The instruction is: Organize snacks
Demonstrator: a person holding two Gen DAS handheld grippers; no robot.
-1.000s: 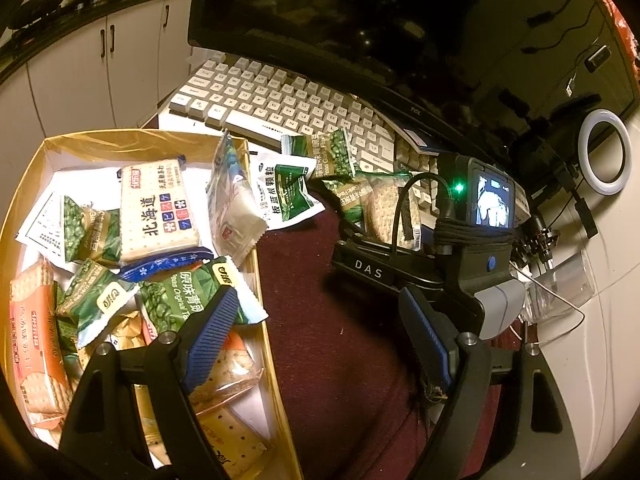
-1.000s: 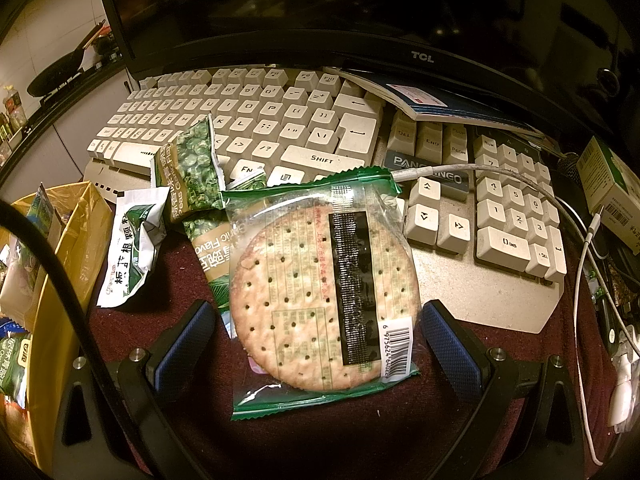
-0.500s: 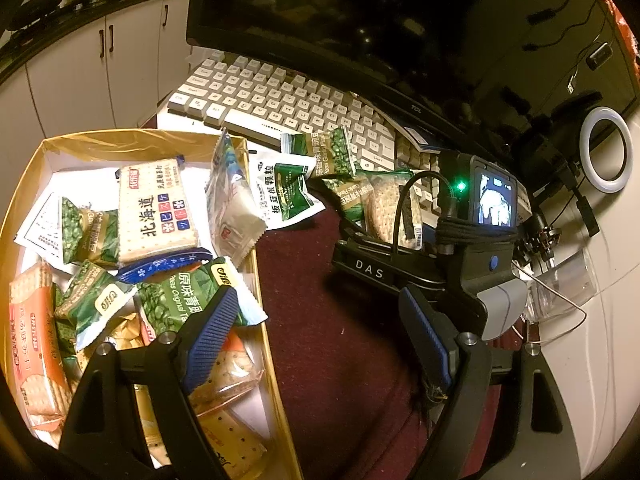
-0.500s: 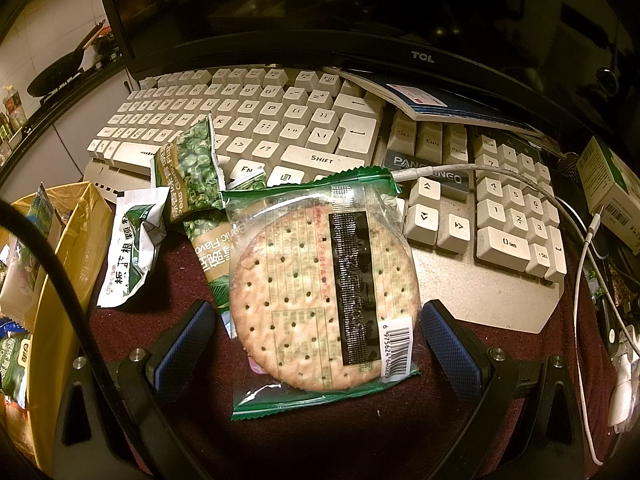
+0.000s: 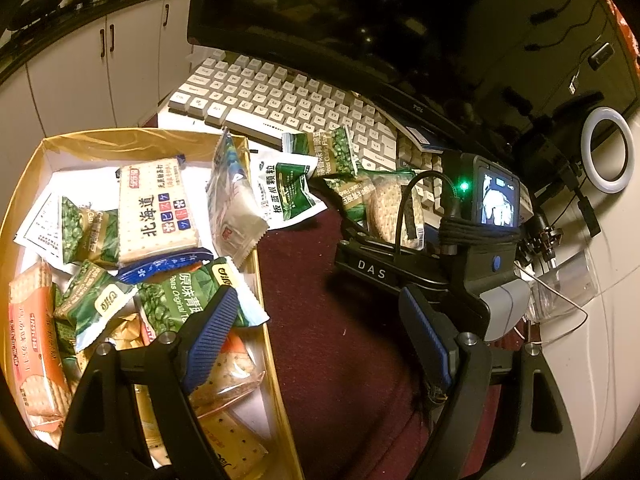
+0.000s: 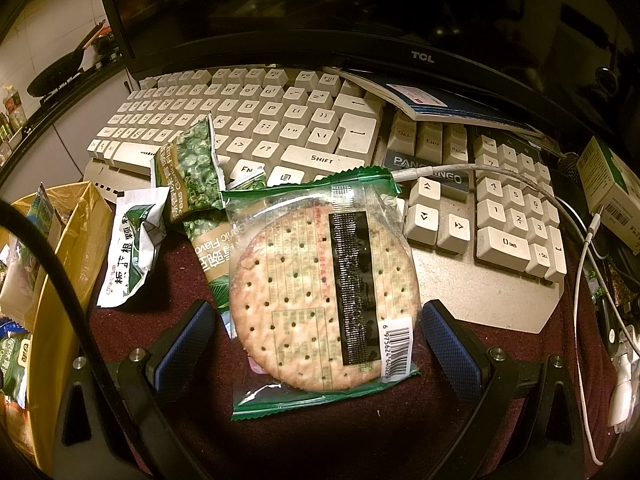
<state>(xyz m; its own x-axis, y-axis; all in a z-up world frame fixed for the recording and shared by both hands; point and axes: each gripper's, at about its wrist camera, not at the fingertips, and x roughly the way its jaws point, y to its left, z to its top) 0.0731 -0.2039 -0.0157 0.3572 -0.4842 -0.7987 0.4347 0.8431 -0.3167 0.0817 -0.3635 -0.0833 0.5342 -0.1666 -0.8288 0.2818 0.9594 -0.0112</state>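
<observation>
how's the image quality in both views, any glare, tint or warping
Left wrist view: warm yellow tint, dark monitor, ring light blown out, keyboard bowed by the fisheye. Right wrist view: same tint, sharp round cracker packet with mild wrapper glare, black corners.

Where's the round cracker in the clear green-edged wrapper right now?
Right wrist view, centre: the round cracker packet lies on the maroon cloth between the open right hand-held gripper fingers, overlapping a garlic pea packet.

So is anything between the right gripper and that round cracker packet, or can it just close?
Nothing visible blocks it. The right gripper is open with the round cracker packet already lying between its fingers, a gap showing on each side. The packet overlaps a green pea packet at its left edge, which could get dragged along.
</observation>
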